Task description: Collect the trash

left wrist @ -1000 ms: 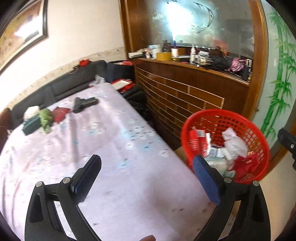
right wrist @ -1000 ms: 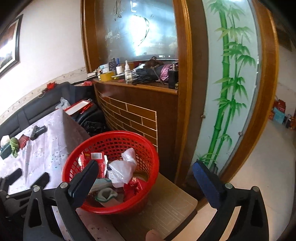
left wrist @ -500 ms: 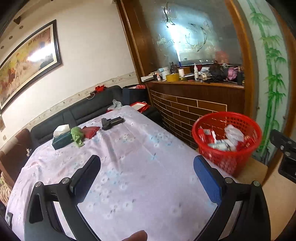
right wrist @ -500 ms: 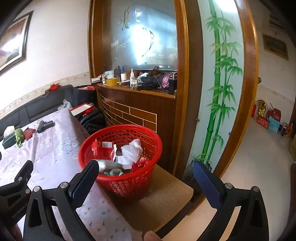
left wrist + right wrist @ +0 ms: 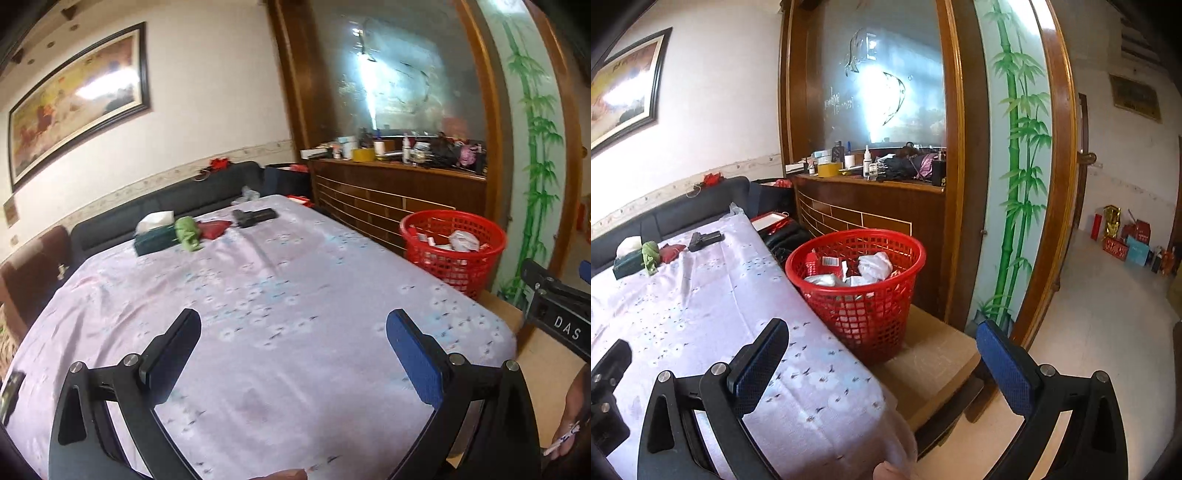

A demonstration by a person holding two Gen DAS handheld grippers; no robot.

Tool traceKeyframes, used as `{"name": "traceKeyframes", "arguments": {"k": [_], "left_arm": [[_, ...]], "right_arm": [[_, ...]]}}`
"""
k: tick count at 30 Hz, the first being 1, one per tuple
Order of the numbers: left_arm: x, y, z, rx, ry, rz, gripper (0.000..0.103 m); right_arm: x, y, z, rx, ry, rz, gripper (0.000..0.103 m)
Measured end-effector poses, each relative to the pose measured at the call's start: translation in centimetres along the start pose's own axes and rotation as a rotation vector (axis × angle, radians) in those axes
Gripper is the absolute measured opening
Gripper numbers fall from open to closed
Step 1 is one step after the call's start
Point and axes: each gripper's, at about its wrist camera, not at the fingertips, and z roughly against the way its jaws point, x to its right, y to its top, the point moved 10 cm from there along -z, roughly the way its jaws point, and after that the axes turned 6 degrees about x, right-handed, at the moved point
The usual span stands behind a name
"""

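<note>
A red mesh basket holding crumpled white paper and red packets stands on a low wooden stand just past the table's right edge. My left gripper hangs open over the near part of the pale floral tablecloth, nothing between its fingers. My right gripper is open too, held above the table's corner with the basket just beyond it. Part of the right gripper shows at the right edge of the left wrist view.
At the table's far end lie a dark green tissue box, a green cloth, a red pouch and a black object. A dark sofa runs behind. A cluttered wooden counter stands behind the basket; tiled floor opens to the right.
Both grippers have pulled back and up from the basket. The basket now sits farther off and more of the table shows. Both stayed open.
</note>
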Motion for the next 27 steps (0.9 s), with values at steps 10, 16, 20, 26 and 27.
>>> {"name": "traceKeyframes", "arguments": {"k": [10,16,20,26,27], "left_arm": [[-1.7,-2.2,-0.1,-0.039,0.014,0.038,0.1],[-1.6,-2.8,-0.7,-0.067,0.006,0.047,0.1],[-1.3,-2.9,-0.8,-0.074,0.002,0.04,0.1],[-0.8,-3.0,-1.1,-0.082,-0.003,0.03,0.1],[-0.8,-3.1,-1.2,-0.083,-0.003,0.03,0.1]], "right_arm": [[-2.5,-0.1,1.4,0.055,0.003,0.057,0.103],[-3.1,-0.5,1.0,0.039,0.012,0.076,0.103],[-3.0,-0.6,1.0,0.039,0.011,0.076,0.103],[-2.8,-0.7,0.9,0.034,0.009,0.07,0.103],[-2.8,-0.7,0.8,0.032,0.01,0.071,0.103]]}}
